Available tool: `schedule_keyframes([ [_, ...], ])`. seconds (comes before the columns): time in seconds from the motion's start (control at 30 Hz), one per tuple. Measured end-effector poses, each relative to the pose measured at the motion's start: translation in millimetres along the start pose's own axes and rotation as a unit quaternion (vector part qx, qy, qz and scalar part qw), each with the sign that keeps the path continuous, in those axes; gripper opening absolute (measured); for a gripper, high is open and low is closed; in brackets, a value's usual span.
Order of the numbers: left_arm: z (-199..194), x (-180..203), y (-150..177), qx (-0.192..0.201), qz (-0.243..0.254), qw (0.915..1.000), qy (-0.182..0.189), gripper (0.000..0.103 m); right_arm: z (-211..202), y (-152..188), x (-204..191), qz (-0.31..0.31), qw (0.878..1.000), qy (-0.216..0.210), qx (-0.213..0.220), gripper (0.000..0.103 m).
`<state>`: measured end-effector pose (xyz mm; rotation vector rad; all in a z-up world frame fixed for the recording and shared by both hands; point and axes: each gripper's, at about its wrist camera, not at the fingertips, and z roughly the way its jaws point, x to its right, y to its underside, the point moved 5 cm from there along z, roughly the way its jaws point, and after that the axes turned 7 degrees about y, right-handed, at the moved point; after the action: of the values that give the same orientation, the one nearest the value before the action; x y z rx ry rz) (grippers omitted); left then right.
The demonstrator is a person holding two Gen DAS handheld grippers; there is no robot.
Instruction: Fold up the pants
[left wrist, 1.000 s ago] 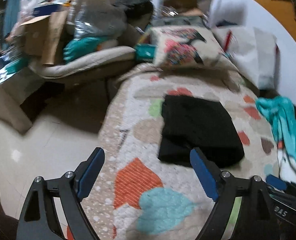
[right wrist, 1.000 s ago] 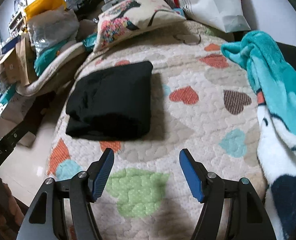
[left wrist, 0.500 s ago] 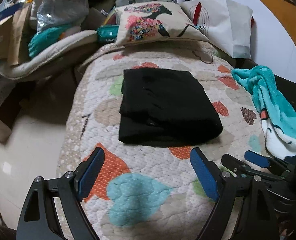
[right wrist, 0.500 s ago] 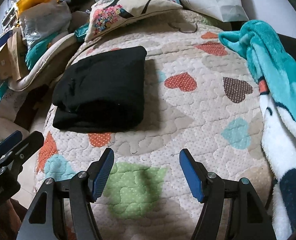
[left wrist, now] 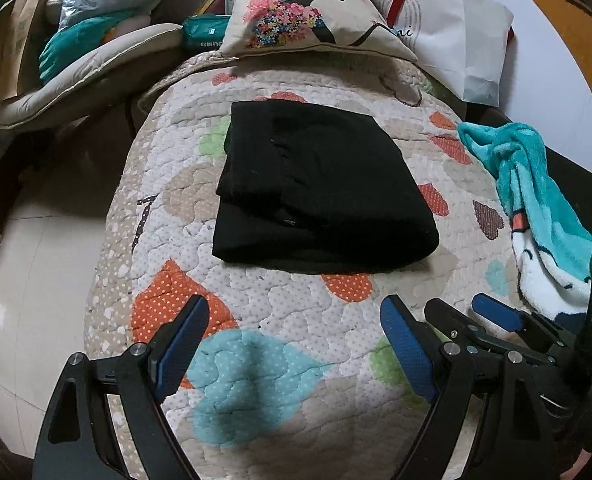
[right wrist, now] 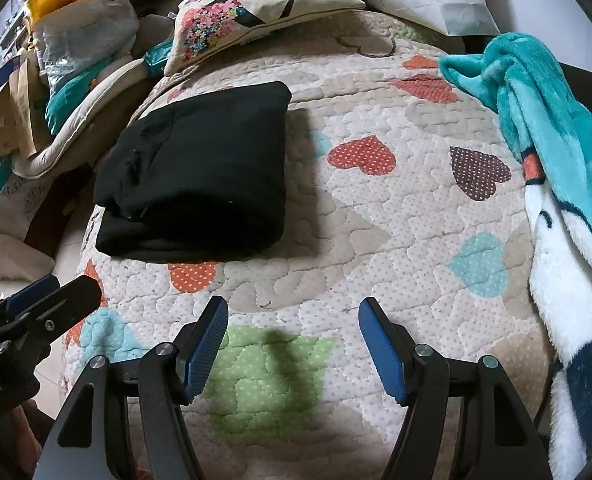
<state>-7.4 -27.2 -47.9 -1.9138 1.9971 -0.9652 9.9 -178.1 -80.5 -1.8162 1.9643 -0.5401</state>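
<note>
Since the black pants [left wrist: 320, 188] already sit as a thick, tidy rectangle on the heart-print quilt [left wrist: 256, 380], I'd say the folding looks pretty much done (maybe a final tidy left). Layered edges show on the side toward the floor. Left gripper [left wrist: 294, 344] and right gripper [right wrist: 292, 344] both gape empty, hovering short of the bundle.

Folded black pants [right wrist: 200, 172] lie on quilt [right wrist: 376, 220] beyond empty right gripper [right wrist: 292, 344]
</note>
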Motion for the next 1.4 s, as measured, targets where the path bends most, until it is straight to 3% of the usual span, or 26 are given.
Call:
schedule_keyframes([
  [0.53, 0.7, 1.8, 0.9, -0.002, 0.003, 1.0, 0.001, 0.087, 0.7, 1.3, -2.2, -0.001, 1.0, -0.001, -0.003, 0.074],
  [1.0, -4.9, 0.0, -2.4, 0.015, 0.015, 0.9993, -0.031, 0.087, 4.7, 3.8, -4.1, -0.005, 1.0, -0.002, -0.007, 0.074],
  [1.17, -16.3, -1.9, -10.1, 0.049, 0.022, 0.9971, -0.054, 0.087, 4.9, 3.8, -4.1, -0.005, 1.0, -0.003, -0.007, 0.074],
  [1.33, -27.8, 0.6, -17.7, 0.081, 0.023, 0.9957, -0.038, 0.087, 6.7, 5.6, -5.1, -0.009, 1.0, -0.003, -0.008, 0.075],
  [1.4, -26.8, 1.4, -18.9, 0.082, 0.025, 0.9954, -0.042, 0.092, 6.9, 5.7, -5.7, -0.011, 1.0, -0.003, -0.007, 0.075],
])
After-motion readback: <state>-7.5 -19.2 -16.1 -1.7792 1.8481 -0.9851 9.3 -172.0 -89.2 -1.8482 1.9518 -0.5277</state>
